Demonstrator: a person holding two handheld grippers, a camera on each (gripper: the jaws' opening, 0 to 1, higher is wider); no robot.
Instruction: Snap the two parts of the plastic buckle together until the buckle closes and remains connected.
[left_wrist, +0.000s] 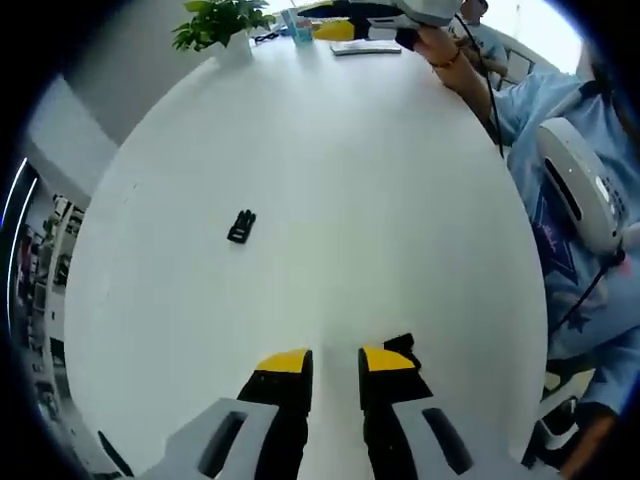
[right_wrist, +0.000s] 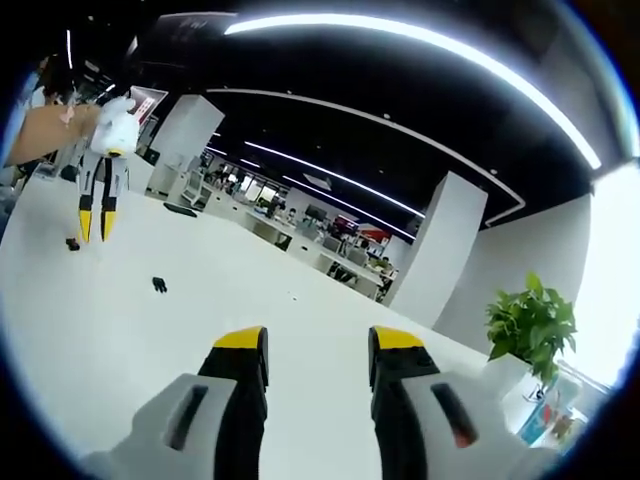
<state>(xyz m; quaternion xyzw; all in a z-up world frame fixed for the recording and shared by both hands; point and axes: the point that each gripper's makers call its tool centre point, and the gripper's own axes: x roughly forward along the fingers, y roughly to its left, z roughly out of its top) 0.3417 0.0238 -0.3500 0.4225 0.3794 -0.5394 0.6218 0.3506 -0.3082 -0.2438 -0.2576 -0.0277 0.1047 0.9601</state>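
Two black buckle parts lie apart on the white table (left_wrist: 330, 180). One buckle part (left_wrist: 241, 226) rests left of centre, well ahead of my left gripper (left_wrist: 335, 360), which is open with nothing between its yellow-tipped jaws. The other buckle part (left_wrist: 402, 345) peeks out just beyond my right-hand jaw tip, partly hidden. In the right gripper view a hand holds the left gripper (right_wrist: 95, 228) upright over the table, one buckle part (right_wrist: 72, 243) beside its tips and the other buckle part (right_wrist: 159, 285) farther right. My right gripper (right_wrist: 318, 345) is open and holds nothing; it also appears far off (left_wrist: 335, 22).
A potted plant (left_wrist: 225, 25) (right_wrist: 530, 325) stands at the table's far end, with a blue container (left_wrist: 300, 28) and a flat item (left_wrist: 365, 47) nearby. A person in a light blue shirt (left_wrist: 560, 200) sits along the right edge. Office desks and pillars lie beyond.
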